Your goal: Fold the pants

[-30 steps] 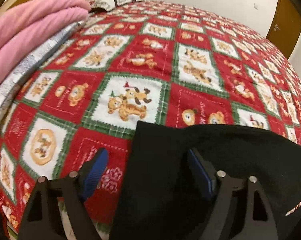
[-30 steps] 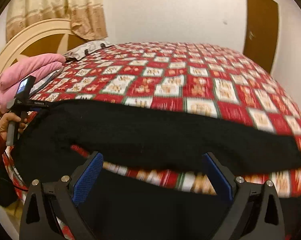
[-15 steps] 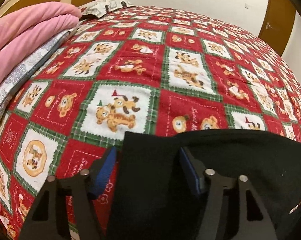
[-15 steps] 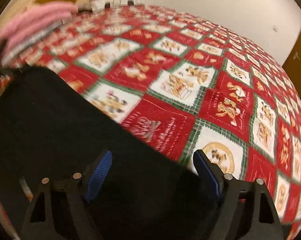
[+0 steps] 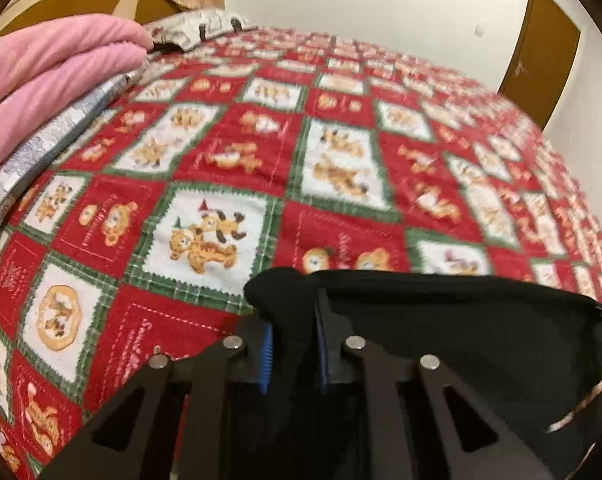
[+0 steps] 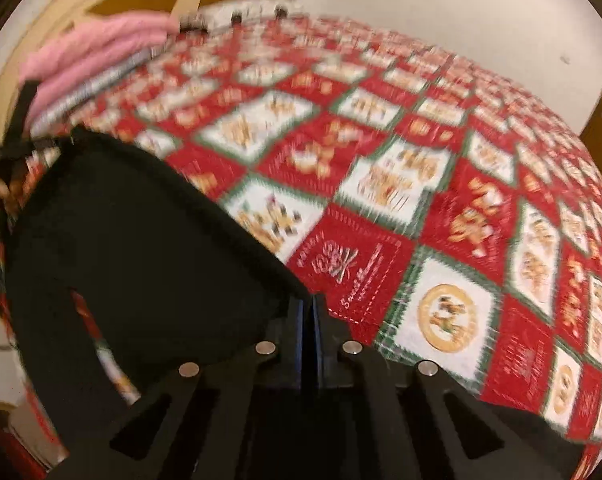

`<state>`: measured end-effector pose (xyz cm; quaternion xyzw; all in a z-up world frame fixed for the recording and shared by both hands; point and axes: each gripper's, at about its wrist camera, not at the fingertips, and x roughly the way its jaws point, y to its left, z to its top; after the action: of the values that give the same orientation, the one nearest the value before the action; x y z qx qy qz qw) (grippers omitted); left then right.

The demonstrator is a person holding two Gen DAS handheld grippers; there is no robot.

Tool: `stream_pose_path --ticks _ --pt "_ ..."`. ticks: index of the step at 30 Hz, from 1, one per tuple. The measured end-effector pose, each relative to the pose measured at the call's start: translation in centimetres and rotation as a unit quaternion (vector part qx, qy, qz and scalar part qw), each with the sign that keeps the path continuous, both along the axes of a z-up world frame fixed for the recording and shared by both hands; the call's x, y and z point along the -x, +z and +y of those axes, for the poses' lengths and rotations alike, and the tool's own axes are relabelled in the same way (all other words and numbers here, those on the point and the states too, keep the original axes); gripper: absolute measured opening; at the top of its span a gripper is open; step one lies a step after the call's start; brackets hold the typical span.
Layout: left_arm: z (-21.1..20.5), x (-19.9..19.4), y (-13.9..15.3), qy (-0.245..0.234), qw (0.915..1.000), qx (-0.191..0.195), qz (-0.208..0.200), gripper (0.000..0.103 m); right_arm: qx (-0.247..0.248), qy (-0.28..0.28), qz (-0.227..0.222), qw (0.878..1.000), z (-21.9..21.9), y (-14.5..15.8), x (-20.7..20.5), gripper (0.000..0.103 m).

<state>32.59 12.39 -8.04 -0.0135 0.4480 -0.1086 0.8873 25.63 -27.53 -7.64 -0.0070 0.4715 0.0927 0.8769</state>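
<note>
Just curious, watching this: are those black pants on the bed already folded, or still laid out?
Still laid out, I'd say. The black pants stretch across the quilt as one long piece, an end pinched in each gripper; layers can't be told.

Quilt pattern motion-blurred; black pants cut off at frame bottom.

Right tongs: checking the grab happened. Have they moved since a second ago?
Yes. The right tongs slid right along the black pants to their edge on the quilt, jaws just closing on it.

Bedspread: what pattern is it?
Red, white and green patchwork squares with cartoon animals on the bedspread, clearest in left wrist view.
</note>
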Motion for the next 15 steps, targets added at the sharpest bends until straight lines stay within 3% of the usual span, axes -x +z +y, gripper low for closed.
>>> stream_pose_path --ticks 7,11,15 --pt "2.2 6.5 6.0 -0.009 0.9935 0.039 -0.106 0.018 -0.032 -0.008 -0.097 0.995 1.4 7.4 9.5 0.004" --pt "4.6 11.7 6.9 -0.008 0.9874 0.063 -0.145 0.019 -0.042 0.002 -0.11 0.993 3.8 7.1 15.1 0.004" --pt "6.2 16.5 5.0 -0.01 0.9835 0.056 -0.172 0.019 -0.02 0.018 -0.105 0.994 6.7 4.1 19.8 0.004"
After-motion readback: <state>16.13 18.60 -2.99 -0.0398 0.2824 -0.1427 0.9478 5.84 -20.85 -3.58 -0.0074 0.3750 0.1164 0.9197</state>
